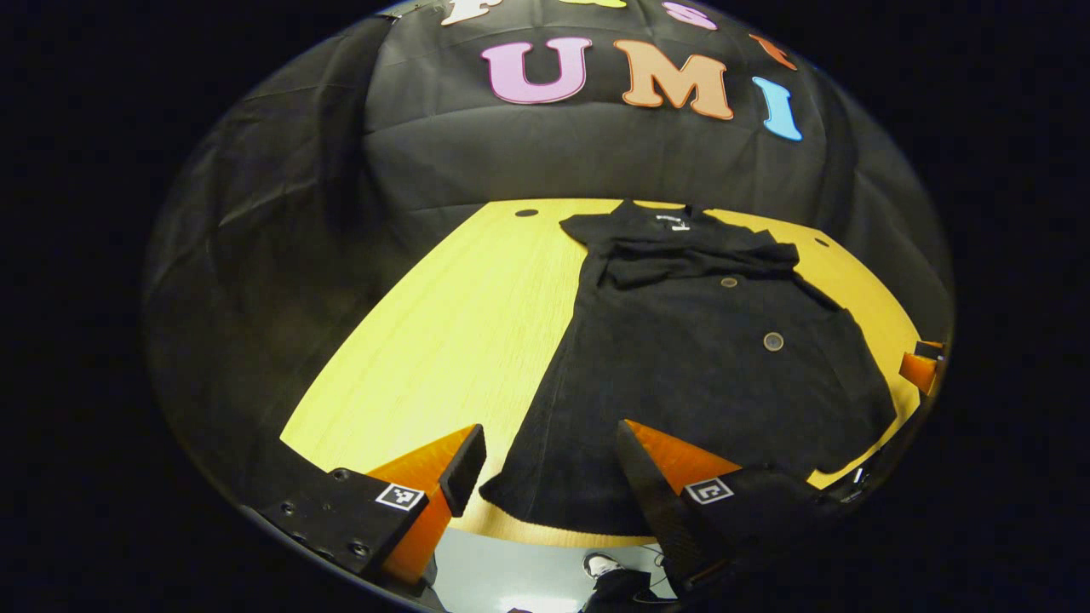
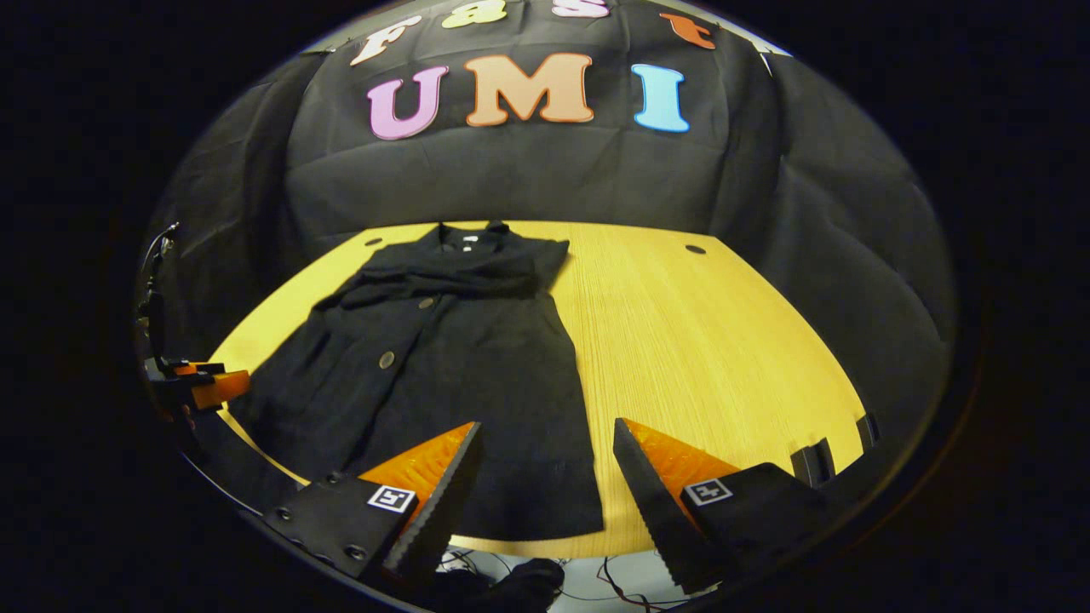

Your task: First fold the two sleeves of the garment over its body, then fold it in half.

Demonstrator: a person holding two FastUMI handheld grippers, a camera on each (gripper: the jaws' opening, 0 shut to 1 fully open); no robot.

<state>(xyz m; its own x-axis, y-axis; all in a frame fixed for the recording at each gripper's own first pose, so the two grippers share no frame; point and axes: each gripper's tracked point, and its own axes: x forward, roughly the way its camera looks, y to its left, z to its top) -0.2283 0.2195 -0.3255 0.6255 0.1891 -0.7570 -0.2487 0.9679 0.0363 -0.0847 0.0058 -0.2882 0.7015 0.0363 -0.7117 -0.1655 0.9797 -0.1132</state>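
**Sleeves look folded already, hem fold is what's left**

The desk (image 2: pixel 724 340) is a pale wood top, and most of its middle is taken up by the garment (image 2: pixel 443 375), a black button-front thing lying flat with the collar toward the far edge and the hem right at the near edge. In the left gripper view it sits toward the desk's right side; in the right gripper view it sits toward the left side, so it lies between the two hands.

Across the chest there's a bunched band of cloth, the sleeves (image 1: pixel 698 255), which appear to be laid over the body already. So the half fold is probably the step in hand.

Handling guess: soft, limp, fairly light fabric with a bit of nap, so it'll drape and sag rather than hold shape. Not slippery on the wood, not fragile. A pinch in the middle would just lift a tent. Best bet is each gripper taking one hem corner (image 1: pixel 502 494) at the near edge, then carrying both up toward the collar together.

The left gripper (image 1: pixel 549 468) has its jaws spread wide, hovering over the hem's left corner, pinching nothing. The right gripper (image 2: pixel 545 464) is spread too, over the hem's right corner (image 2: pixel 592 524), holding nothing.

The buttons (image 1: pixel 773 341) down the front are small.
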